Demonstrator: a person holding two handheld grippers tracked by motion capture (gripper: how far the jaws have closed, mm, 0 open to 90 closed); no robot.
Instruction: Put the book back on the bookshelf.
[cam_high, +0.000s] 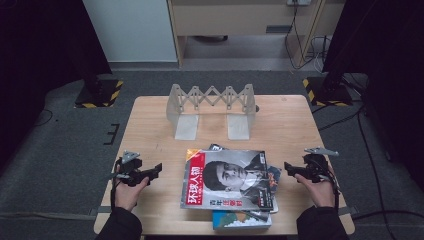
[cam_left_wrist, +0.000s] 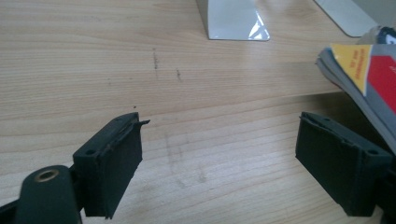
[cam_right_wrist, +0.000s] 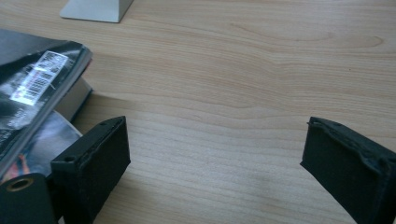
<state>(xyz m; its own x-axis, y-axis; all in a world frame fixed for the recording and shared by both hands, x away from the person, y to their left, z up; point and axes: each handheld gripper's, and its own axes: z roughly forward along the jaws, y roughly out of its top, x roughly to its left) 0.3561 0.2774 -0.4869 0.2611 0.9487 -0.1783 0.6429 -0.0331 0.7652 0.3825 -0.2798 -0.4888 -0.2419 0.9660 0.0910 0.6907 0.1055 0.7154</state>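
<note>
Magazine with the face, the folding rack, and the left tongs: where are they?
magazine (cam_high: 227, 177), high view, middle of its cover.
folding rack (cam_high: 212, 96), high view, its criss-cross back.
left tongs (cam_high: 157, 168), high view, at the open tips.

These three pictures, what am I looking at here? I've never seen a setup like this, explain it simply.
A person sits at a wooden table, holding a hand-held clamp tool in each hand: the left gripper and the right gripper. The wide picture comes from a camera overhead. The other two come from cameras riding on each gripper, looking along its black jaws. Both grippers are open and hold nothing. On the table lies a pile of magazines, with an expandable clear rack standing behind it.
</note>
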